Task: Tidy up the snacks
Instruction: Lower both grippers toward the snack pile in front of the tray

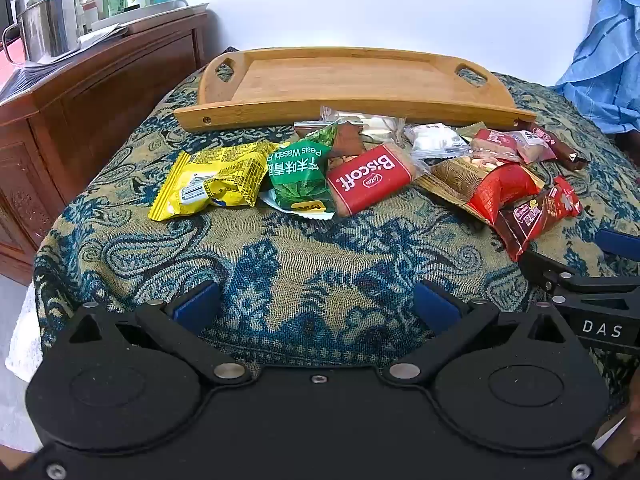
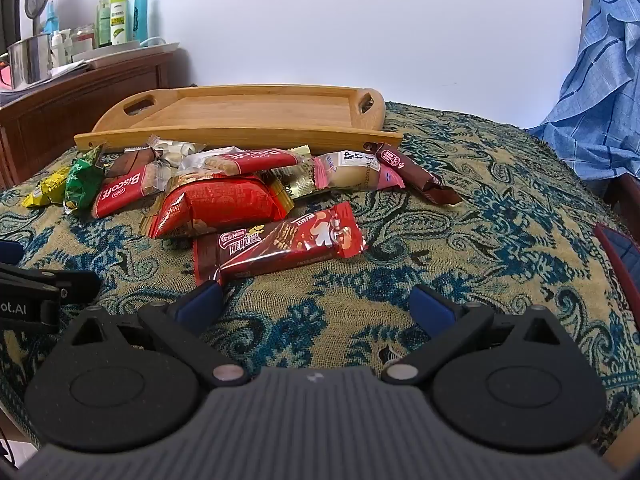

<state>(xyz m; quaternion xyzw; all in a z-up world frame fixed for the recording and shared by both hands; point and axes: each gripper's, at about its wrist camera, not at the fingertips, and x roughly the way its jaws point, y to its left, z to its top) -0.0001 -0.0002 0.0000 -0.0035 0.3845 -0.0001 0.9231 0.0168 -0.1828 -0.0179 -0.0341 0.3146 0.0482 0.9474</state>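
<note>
A pile of wrapped snacks lies on the patterned cloth in front of an empty wooden tray (image 1: 352,80) (image 2: 248,114). From left: a yellow packet (image 1: 212,184) (image 2: 46,190), a green wasabi peas bag (image 1: 300,178) (image 2: 82,182), a red Biscoff pack (image 1: 370,184) (image 2: 120,192), a red nut bag (image 1: 504,192) (image 2: 220,208) and a brown-red wafer bar (image 1: 536,216) (image 2: 280,242). My left gripper (image 1: 316,306) is open, short of the pile, nothing between its blue fingers. My right gripper (image 2: 316,304) is open too, its left fingertip (image 2: 204,300) just below the wafer bar.
A dark wooden cabinet (image 1: 100,92) with a steel pot (image 1: 48,26) and bottles (image 2: 120,16) stands at the left. Blue checked fabric (image 2: 600,92) hangs at the right. A dark red flat object (image 2: 618,256) lies at the cloth's right edge. The right gripper (image 1: 592,276) shows in the left view.
</note>
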